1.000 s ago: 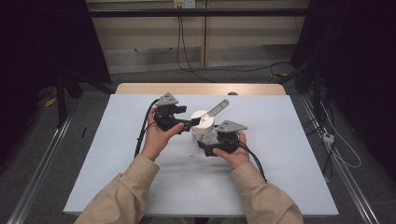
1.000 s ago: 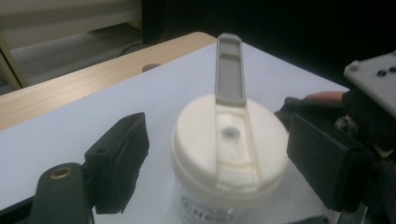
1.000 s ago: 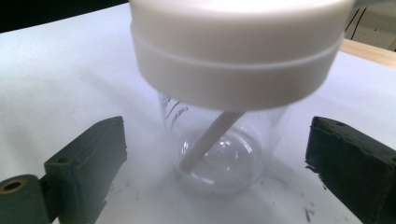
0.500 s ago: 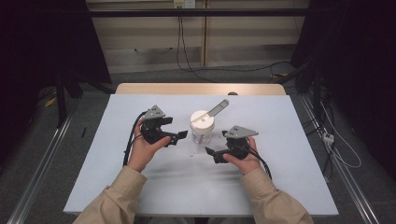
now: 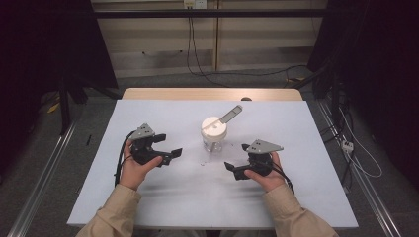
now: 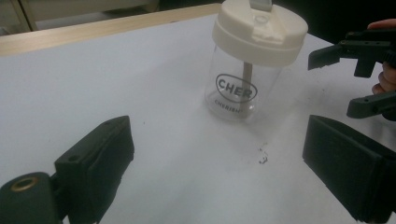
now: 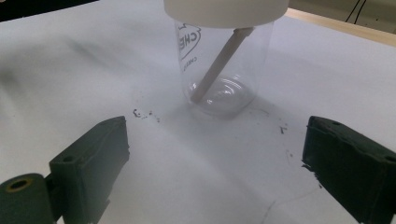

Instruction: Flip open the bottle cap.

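On the white bench (image 5: 163,207), a clear lidded jar (image 5: 214,134) stands between the left tongs (image 5: 170,154), whose jaws have just been opening, and the right tongs (image 5: 233,167), both gaping and empty.

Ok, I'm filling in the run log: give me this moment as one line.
jar: upright on table, lid on, free | left gripper: open, empty, jaws just opening | right gripper: open, empty, beside jar

Clear jar (image 5: 214,141) with cream lid (image 6: 259,29), black lettering; pale blue table (image 5: 296,128); black specks (image 7: 142,113).
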`<state>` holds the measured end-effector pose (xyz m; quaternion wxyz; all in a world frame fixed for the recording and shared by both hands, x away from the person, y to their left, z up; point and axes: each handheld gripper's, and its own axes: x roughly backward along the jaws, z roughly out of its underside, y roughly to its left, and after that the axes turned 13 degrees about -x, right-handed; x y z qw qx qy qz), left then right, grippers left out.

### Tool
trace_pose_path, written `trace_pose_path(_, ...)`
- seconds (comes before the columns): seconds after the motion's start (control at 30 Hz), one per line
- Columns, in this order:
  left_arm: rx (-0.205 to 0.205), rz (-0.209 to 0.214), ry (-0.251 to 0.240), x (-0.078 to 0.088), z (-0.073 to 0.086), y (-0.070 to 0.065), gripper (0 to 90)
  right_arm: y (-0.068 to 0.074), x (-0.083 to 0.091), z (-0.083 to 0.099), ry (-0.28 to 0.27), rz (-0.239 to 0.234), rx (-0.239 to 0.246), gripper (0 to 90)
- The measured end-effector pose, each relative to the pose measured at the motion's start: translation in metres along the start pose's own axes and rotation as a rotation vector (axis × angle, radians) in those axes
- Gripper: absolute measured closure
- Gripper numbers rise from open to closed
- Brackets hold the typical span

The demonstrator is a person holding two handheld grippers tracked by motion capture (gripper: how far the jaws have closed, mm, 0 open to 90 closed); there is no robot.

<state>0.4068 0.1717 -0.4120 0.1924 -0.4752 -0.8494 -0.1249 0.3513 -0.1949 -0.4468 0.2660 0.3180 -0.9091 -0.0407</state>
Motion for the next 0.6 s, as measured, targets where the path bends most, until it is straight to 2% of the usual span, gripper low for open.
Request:
trace_pose_path(0.13,0.013,-0.009,0.002,0.013,0.013,-0.001,7.0,-0.001,0.01,0.004,-0.008,0.0,-0.003,6.9)
trace_pose_path(0.2,0.002,-0.01,0.017,0.02,0.019,-0.001,7.0,-0.002,0.016,0.007,-0.012,0.002,-0.001,7.2)
trace_pose_path(0.3,0.023,-0.008,0.008,0.028,0.029,0.0,6.6,-0.004,0.024,0.012,-0.019,0.006,-0.011,7.2)
trace_pose_path(0.4,0.014,-0.024,0.012,0.036,0.036,0.0,6.0,-0.006,0.032,0.016,-0.025,0.015,-0.014,7.5)
trace_pose_path(0.53,0.013,-0.032,0.002,0.041,0.04,0.0,5.5,-0.009,0.04,0.021,-0.028,0.024,-0.018,7.5)
trace_pose_path(0.6,-0.002,-0.037,0.006,0.041,0.04,-0.001,5.5,-0.011,0.042,0.022,-0.032,0.028,-0.024,7.5)
